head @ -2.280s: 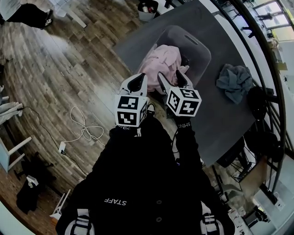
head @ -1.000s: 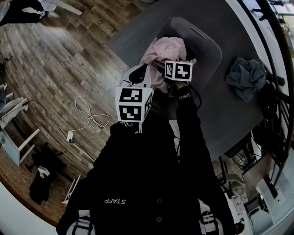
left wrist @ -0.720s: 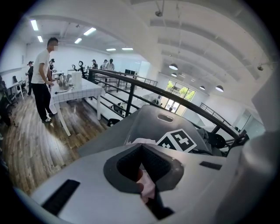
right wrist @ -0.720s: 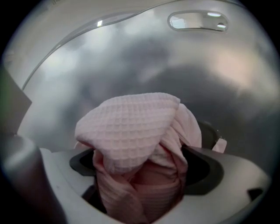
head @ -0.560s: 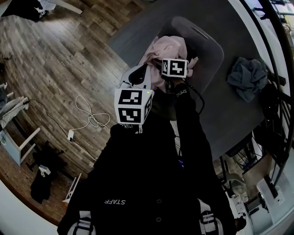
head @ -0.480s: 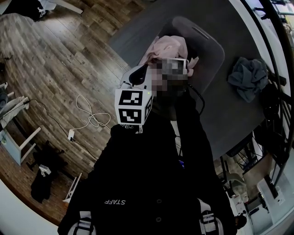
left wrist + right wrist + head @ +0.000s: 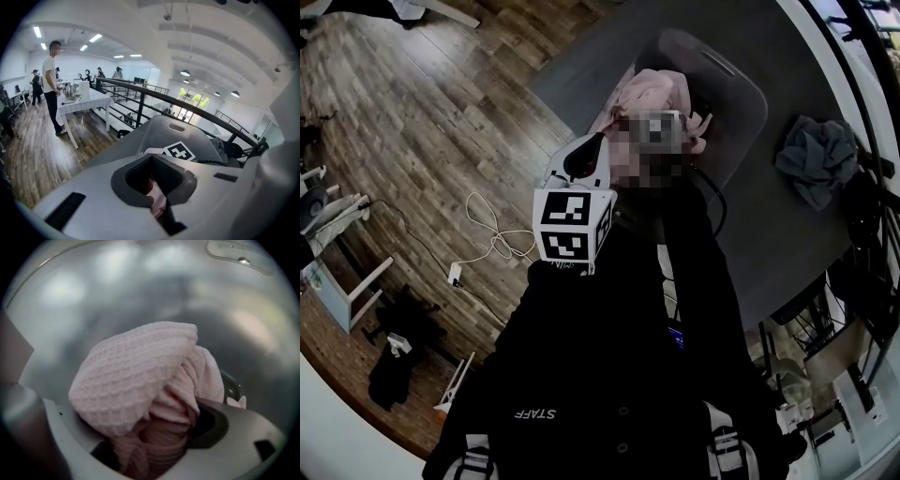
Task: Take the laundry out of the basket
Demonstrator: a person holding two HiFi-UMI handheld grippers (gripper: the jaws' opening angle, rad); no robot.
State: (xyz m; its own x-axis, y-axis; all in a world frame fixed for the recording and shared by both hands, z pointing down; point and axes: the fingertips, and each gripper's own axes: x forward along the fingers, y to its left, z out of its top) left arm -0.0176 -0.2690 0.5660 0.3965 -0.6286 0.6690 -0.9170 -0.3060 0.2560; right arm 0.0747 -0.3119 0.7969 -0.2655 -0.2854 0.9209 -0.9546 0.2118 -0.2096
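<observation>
laundry point(image 7: 649, 92) in basket point(image 7: 739, 105), basket on table point(image 7: 581, 77), cloth point(image 7: 820, 164) right

Laundry point(image 7: 140, 376): pale pink cloth, soft and matt, part waffle-textured, part ribbed knit; basket point(image 7: 140, 282): smooth grey plastic with a dull sheen that catches blurred highlights. Table point(image 7: 787, 244): flat matt grey top, bearing a crumpled grey-blue cloth point(image 7: 825, 164), also matt; floor point(image 7: 441, 122): brown wood planks with visible grain and a slight sheen. Left gripper point(image 7: 157, 197): smooth matt light-grey plastic shell with darker matt pads point(image 7: 136, 176).
</observation>
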